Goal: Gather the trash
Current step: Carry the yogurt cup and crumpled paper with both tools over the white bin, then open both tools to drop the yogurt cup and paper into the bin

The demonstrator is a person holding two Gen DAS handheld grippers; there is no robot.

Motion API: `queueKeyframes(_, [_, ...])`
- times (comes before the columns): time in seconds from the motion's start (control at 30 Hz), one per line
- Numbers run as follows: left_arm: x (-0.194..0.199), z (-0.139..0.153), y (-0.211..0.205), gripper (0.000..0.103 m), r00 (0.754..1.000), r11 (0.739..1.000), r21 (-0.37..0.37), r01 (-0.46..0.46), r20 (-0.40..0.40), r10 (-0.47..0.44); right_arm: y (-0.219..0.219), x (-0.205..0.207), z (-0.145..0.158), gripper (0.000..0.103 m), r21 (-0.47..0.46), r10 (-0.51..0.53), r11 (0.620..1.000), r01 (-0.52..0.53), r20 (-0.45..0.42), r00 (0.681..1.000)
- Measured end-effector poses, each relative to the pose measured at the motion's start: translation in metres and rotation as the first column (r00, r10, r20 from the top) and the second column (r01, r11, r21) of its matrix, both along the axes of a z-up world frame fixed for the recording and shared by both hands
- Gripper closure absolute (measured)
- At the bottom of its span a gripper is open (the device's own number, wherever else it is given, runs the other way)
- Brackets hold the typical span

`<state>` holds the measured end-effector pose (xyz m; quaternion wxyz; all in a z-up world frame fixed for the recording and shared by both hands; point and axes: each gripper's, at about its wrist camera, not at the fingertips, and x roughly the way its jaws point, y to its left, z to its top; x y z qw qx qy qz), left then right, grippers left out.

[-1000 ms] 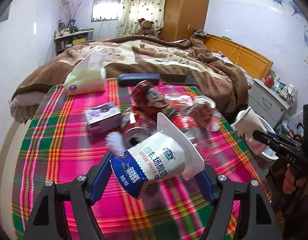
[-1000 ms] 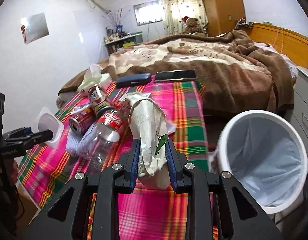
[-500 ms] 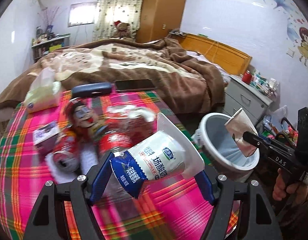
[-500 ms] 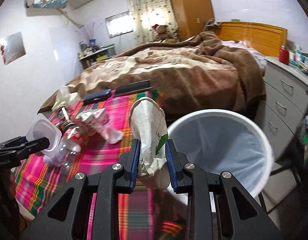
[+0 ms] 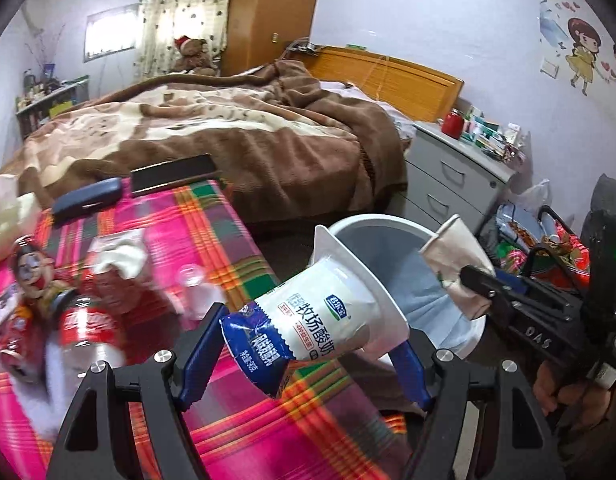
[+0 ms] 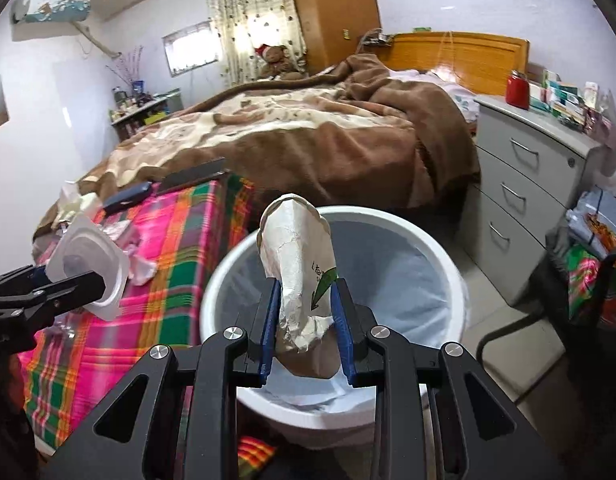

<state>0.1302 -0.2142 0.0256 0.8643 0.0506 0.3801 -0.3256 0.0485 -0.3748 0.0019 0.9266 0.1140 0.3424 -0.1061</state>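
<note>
here, my right gripper (image 6: 306, 320) pinches a crumpled paper cup (image 6: 298, 276) between its blue pads, the cup upright over the white trash bin (image 6: 454, 280), which has a pale liner. my left gripper (image 5: 308, 354) clamps a white yogurt cup (image 5: 320, 320) with blue print, tilted on its side, mouth toward the bin (image 5: 388, 226), above the edge of the pink plaid cloth (image 5: 212, 236). on that cloth lie a red-labelled plastic bottle (image 5: 88, 328), a crumpled tissue (image 5: 122, 258), a dark blue case (image 5: 88, 200) and a black phone (image 5: 172, 172) at the far edge. behind is a bed with a brown blanket (image 6: 308, 136), and a grey drawer unit (image 6: 528, 184) stands beside the bin.
</note>
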Motion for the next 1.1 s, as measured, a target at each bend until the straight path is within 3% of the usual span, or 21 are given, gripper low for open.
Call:
queueKeyframes(0.4, [0.005, -0.023, -0.070, 0.027, 0.996, 0.996, 0.026, 0.086, -0.039, -0.085, -0.026, 0.004, -0.021, 0.073, -0.008, -0.046, 0.999, 0.045, -0.097, 0.994])
queueKeyframes(0.6, [0.010, -0.031, -0.088, 0.026, 0.992, 0.993, 0.027, 0.111, -0.060, -0.109, -0.034, 0.003, -0.027, 0.064, 0.001, -0.081, 0.997, 0.082, -0.126, 0.989])
queueKeyframes(0.67, [0.011, -0.033, -0.089, 0.026, 0.993, 0.994, 0.033, 0.104, -0.058, -0.102, -0.035, 0.001, -0.027, 0.059, -0.001, -0.094, 0.996, 0.094, -0.125, 0.988])
queueKeyframes(0.73, [0.013, -0.035, -0.089, 0.019, 0.992, 0.994, 0.019, 0.105, -0.074, -0.104, -0.036, -0.002, -0.026, 0.045, 0.005, -0.096, 0.995, 0.097, -0.123, 0.988])
queueKeyframes(1.1, [0.007, -0.022, -0.063, 0.016, 0.998, 0.999, -0.004, 0.051, -0.043, -0.051, -0.024, -0.006, -0.009, 0.045, 0.004, -0.096, 0.995, 0.096, -0.066, 0.993])
